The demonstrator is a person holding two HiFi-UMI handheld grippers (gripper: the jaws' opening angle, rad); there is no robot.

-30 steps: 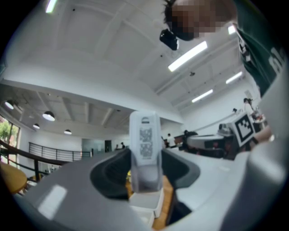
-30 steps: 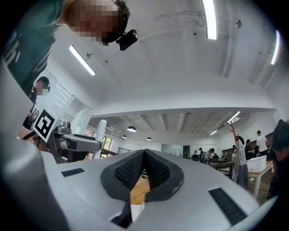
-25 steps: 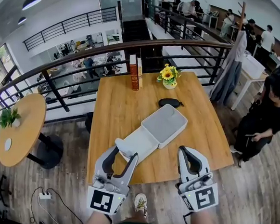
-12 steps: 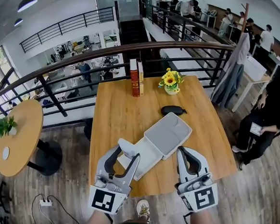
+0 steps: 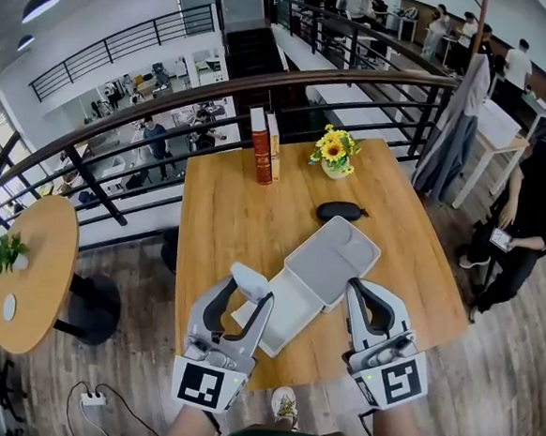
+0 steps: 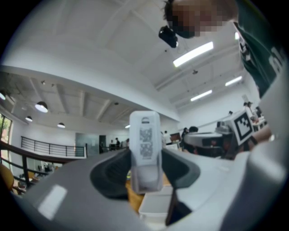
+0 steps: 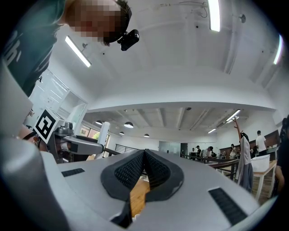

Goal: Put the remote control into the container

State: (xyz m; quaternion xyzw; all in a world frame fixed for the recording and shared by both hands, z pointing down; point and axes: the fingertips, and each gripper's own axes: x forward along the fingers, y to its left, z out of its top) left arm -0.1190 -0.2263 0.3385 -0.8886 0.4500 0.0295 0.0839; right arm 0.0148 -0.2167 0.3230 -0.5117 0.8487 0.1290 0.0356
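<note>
While my left gripper is clamped on the remote, my right gripper has its jaws pressed together at the tips with nothing between them. The remote is white and stands upright between my left pads, its labelled back facing that gripper's camera and its top end poking out above the jaws. From my head it shows at the near left end of the container, not inside it; whether it hangs over the rim or just beside it I cannot tell. The container is a white box lying open in two shallow halves, set at a slant on the near part of the table. My right gripper hovers just off its near right side. Farther back on the table lie a black case, a pot of flowers and two upright books. Behind the table runs a railing, and a person in black stands to the right
</note>
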